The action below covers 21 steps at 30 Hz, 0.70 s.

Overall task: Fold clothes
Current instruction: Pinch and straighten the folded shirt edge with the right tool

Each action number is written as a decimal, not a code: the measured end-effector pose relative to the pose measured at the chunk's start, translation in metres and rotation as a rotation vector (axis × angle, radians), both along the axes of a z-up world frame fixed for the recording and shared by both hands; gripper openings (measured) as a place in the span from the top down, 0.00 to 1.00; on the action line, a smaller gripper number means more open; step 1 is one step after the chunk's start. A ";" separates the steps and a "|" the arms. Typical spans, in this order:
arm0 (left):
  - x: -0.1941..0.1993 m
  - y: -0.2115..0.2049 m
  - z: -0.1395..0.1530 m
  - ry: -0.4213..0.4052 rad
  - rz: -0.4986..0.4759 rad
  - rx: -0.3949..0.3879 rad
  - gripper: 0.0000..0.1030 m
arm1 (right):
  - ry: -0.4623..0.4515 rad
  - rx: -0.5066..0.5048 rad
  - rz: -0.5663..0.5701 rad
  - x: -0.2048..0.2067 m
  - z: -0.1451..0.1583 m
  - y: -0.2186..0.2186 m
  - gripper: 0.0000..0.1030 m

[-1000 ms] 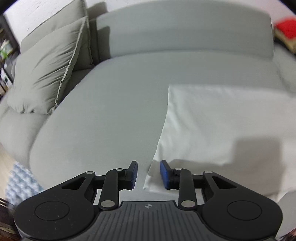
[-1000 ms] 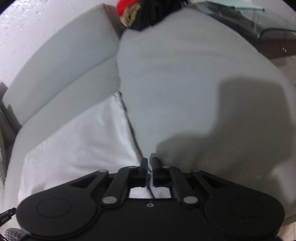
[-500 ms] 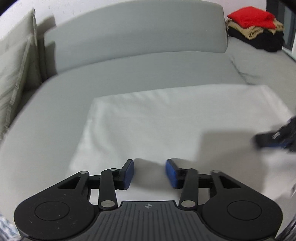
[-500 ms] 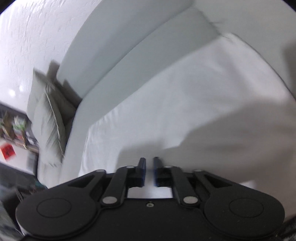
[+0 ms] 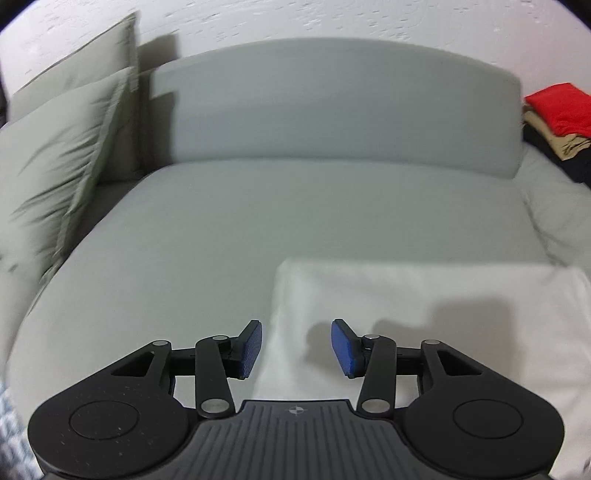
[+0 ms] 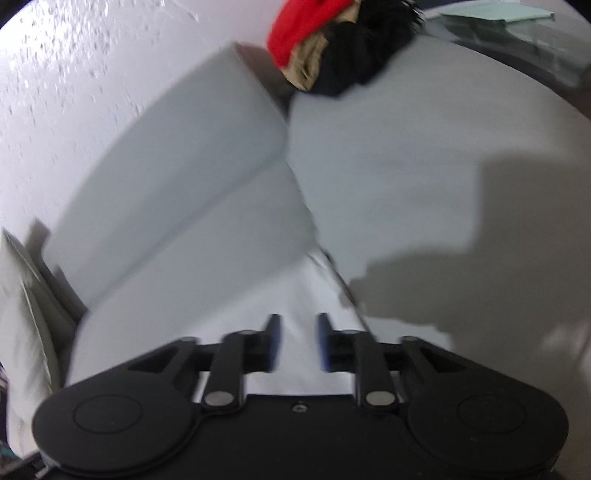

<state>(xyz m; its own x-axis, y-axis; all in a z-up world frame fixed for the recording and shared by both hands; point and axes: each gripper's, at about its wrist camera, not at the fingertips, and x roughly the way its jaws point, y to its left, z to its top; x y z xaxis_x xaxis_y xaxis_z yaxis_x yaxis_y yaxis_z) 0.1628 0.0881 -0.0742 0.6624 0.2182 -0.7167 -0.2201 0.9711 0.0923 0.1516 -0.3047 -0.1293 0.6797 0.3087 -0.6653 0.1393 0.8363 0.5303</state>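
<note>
Showing two grippers over one white cloth (image 5: 424,306) spread flat on a grey sofa (image 5: 207,236). The left gripper (image 5: 296,349) has its two blue pads (image 5: 250,349) well apart and closing slightly; nothing is clamped, and the cloth's left edge runs beneath the gap, with the left pad over bare sofa and the right pad over cloth. Whether the pads touch the fabric cannot be told. The right gripper (image 6: 297,341) has its two fingers (image 6: 272,341) a moderate gap apart and opening; only flat cloth (image 6: 258,314) shows between them, none of it pinched. In the left wrist view the cloth fills the area from 3 to 6 o'clock, its far edge straight and its far left corner just beyond the pads at 12 o'clock of them. In the right wrist view the cloth lies from 9 to 12 o'clock of the fingers, its right edge running along the seam between two seat cushions. Two pale cushions (image 5: 55,166) lean at 10 o'clock in the left wrist view, one behind the other. One pile of folded clothes (image 5: 554,122) sits at 2 o'clock, well apart from the cloth, with a red piece (image 6: 303,26) on top, a tan one under it and black below. One backrest (image 5: 332,107) spans 12 o'clock before a white wall (image 5: 332,18). The right wrist view is blurred.
</note>
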 end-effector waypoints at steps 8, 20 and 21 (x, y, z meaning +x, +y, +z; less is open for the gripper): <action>0.077 0.009 -0.045 0.030 -0.030 0.023 0.57 | 0.115 -0.067 -0.040 0.088 -0.030 0.019 0.71; 0.081 0.027 -0.082 0.072 0.006 0.034 0.49 | 0.182 0.104 -0.135 0.110 -0.053 -0.011 0.96; 0.082 0.031 -0.082 0.072 0.018 0.024 0.47 | 0.145 0.092 -0.173 0.103 -0.049 -0.016 1.00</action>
<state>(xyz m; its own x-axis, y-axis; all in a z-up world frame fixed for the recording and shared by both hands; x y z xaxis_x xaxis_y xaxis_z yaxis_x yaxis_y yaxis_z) 0.2443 0.1187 -0.1564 0.6049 0.2470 -0.7570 -0.2293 0.9644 0.1315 0.2547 -0.3209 -0.1784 0.6269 0.2595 -0.7346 0.3568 0.7426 0.5668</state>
